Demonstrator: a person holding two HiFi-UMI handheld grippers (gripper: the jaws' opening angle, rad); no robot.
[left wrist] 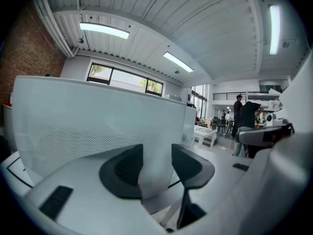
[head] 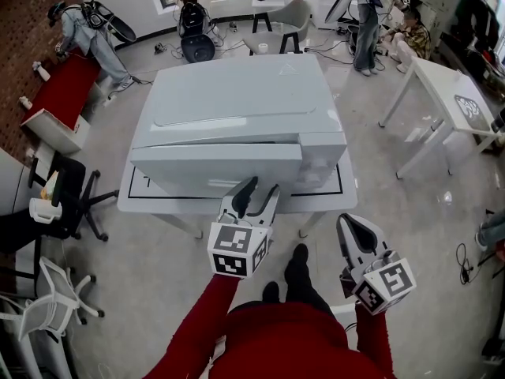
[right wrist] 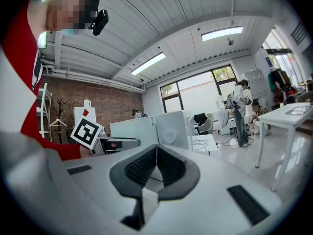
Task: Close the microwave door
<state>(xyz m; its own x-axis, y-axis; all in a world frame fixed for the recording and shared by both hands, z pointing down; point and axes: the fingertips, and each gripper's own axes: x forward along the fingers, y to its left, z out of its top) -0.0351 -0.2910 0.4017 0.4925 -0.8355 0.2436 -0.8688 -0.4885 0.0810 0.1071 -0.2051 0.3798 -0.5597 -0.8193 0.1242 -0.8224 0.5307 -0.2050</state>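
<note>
A white microwave stands on a white table. Its door hangs slightly ajar, hinged at the left, with the free edge swung out toward me. My left gripper is open, its fingertips right at the door's outer face near that free edge; whether they touch cannot be told. In the left gripper view the dotted door panel fills the space ahead of the open left gripper. My right gripper hangs lower right, away from the table, shut and empty. In the right gripper view the shut gripper faces the microwave.
Another white table stands to the right. A black office chair and a white chair are on the left, and a red bench lies at the far left. People stand and sit at the back of the room.
</note>
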